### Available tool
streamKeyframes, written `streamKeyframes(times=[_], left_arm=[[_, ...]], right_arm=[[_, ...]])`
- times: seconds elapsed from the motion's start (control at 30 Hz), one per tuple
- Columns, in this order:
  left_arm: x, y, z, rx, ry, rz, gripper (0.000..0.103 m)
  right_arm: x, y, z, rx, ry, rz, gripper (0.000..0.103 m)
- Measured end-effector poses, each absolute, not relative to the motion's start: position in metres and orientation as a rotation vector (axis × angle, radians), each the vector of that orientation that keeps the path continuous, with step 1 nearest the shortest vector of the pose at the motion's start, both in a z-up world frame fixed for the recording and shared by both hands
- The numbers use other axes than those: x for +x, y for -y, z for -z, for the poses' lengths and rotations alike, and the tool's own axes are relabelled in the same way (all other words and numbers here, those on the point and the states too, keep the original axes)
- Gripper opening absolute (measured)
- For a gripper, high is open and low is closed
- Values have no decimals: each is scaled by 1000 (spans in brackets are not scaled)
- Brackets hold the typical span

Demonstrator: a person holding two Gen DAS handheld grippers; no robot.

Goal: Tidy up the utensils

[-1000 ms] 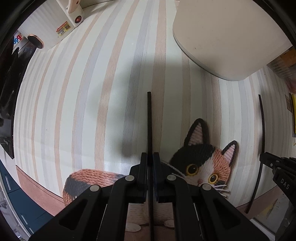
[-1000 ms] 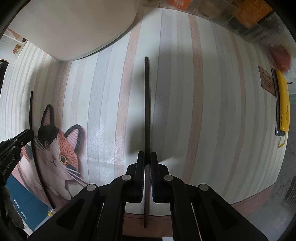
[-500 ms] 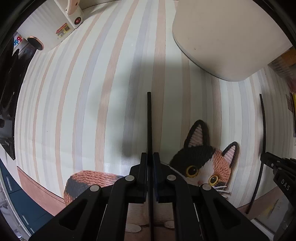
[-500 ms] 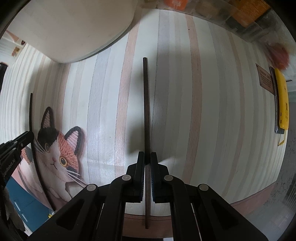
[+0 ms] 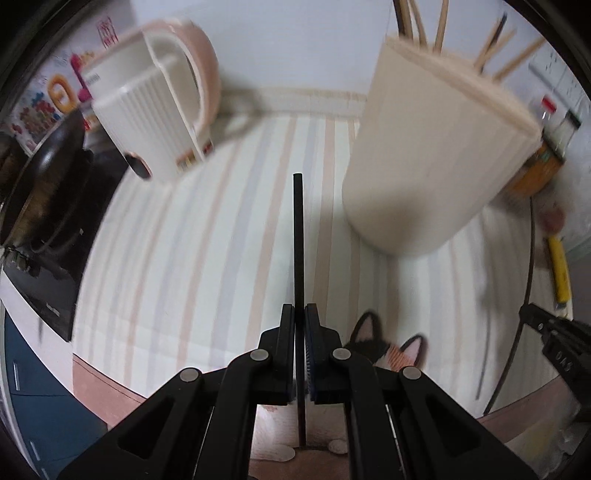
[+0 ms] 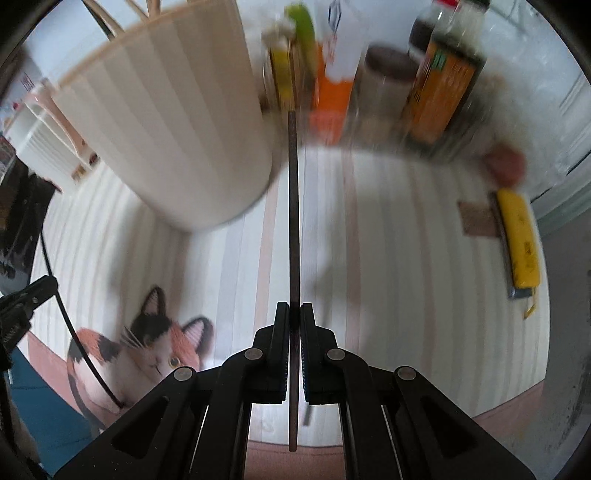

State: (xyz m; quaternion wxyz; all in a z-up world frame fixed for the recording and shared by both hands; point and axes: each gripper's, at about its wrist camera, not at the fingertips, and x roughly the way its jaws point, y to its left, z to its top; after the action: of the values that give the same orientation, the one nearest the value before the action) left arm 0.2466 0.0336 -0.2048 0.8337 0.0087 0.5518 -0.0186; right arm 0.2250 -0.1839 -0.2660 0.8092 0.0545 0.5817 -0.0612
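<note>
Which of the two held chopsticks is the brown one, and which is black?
The brown chopstick is shut in the right gripper. The black chopstick is thinner-looking, darker and held by the left gripper.

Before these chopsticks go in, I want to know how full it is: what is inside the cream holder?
Several pale wooden sticks rise above the rim of the cream holder, leaning apart, with a darker one among them. Its opaque wall hides their lower ends and the bottom, so how full it is cannot be told.
</note>
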Motion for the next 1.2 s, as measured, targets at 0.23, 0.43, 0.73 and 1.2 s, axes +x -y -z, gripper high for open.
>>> streamKeyframes(times=[0.23,0.43,0.73,1.2], left_arm=[[245,-39,172,11,-1073,21,3],[248,-46,145,-8,-1009,20,2],[254,-52,77,-37,-870,40,2],[263,-46,-22,-50,-717,121,2]], right_arm=[[223,185,232,118,-1145,121,5],[225,176,203,138,-1070,99,5],[236,165,151,150,-963,46,5],[271,161,59,262,-796,-48,5]])
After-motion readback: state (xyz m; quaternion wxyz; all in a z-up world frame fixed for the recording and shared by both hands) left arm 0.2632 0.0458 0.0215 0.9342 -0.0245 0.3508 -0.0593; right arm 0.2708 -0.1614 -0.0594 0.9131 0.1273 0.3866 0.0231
